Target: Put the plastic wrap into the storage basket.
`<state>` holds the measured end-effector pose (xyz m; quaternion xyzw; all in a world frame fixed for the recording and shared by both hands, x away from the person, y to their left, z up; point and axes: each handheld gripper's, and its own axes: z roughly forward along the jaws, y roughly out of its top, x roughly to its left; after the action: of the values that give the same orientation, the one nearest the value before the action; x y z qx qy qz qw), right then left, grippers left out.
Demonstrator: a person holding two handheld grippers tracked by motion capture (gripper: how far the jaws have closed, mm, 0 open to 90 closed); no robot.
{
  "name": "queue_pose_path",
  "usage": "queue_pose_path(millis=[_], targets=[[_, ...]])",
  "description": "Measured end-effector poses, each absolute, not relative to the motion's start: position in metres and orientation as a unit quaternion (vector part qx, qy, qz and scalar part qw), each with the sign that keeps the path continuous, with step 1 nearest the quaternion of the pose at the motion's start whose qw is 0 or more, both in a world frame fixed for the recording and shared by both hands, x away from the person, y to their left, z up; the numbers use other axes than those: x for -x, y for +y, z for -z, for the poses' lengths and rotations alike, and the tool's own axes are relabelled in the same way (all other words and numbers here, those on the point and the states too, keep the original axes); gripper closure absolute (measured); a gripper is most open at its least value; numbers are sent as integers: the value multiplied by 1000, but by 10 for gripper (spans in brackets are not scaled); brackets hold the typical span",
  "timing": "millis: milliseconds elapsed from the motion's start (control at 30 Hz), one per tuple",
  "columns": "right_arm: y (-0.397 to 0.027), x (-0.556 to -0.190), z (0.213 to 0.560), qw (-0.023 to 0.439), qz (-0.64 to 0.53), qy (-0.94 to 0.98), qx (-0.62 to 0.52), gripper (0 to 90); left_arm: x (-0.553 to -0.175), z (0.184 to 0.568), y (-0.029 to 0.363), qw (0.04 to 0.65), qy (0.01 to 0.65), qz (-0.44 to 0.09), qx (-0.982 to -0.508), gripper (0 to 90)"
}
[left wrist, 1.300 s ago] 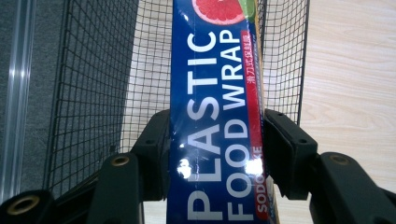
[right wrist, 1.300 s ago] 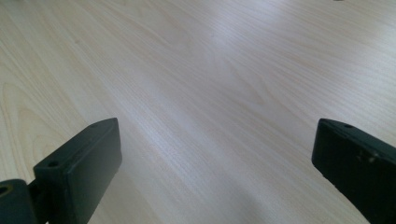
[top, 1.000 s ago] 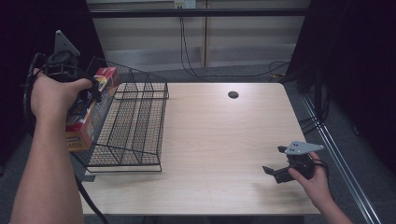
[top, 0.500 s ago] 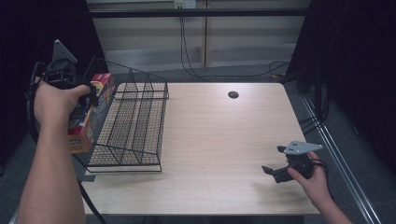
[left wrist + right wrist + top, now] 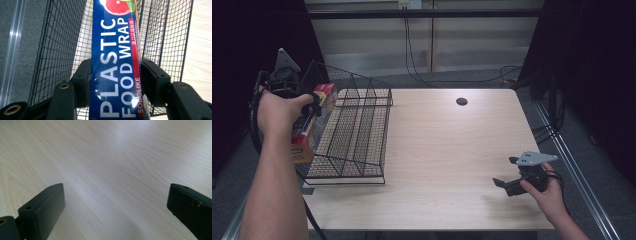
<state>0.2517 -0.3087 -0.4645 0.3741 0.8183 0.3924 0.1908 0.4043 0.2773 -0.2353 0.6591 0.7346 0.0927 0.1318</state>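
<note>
Pale wood grain covers the counter [image 5: 447,150], which stands before a light wall panel with dark drapes on either side and cables trailing down behind it. A black wire basket [image 5: 354,132] sits at the counter's left edge, and it serves as the landmark for everything else.

At the basket's left rim, raised above the counter, the left hand-held gripper [image 5: 115,82] is clamped on a long box of plastic food wrap [image 5: 115,62]. In the left gripper view both black jaws press against the box's narrow sides, and the blue face reading "PLASTIC FOOD WRAP" runs up between them, with basket mesh behind it on both sides. From the high view the box [image 5: 312,120] hangs at a slant, its red end toward the basket's back and its lower end near the basket's front left corner; whether it touches the wire is hard to judge from here.

Well to the right of the basket, near the counter's front right corner, the right hand-held gripper [image 5: 507,175] sits low over bare wood. Its jaws stand wide apart with nothing between them. A small dark round hole [image 5: 461,101] lies in the counter beyond the basket's far right corner.
</note>
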Motion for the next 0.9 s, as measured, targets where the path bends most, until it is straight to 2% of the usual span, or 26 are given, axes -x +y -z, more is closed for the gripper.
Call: queue_pose_path(millis=[900], targets=[[-308, -251, 465, 192, -391, 820, -372, 17, -421, 257, 275, 129, 738, -89, -656, 465]])
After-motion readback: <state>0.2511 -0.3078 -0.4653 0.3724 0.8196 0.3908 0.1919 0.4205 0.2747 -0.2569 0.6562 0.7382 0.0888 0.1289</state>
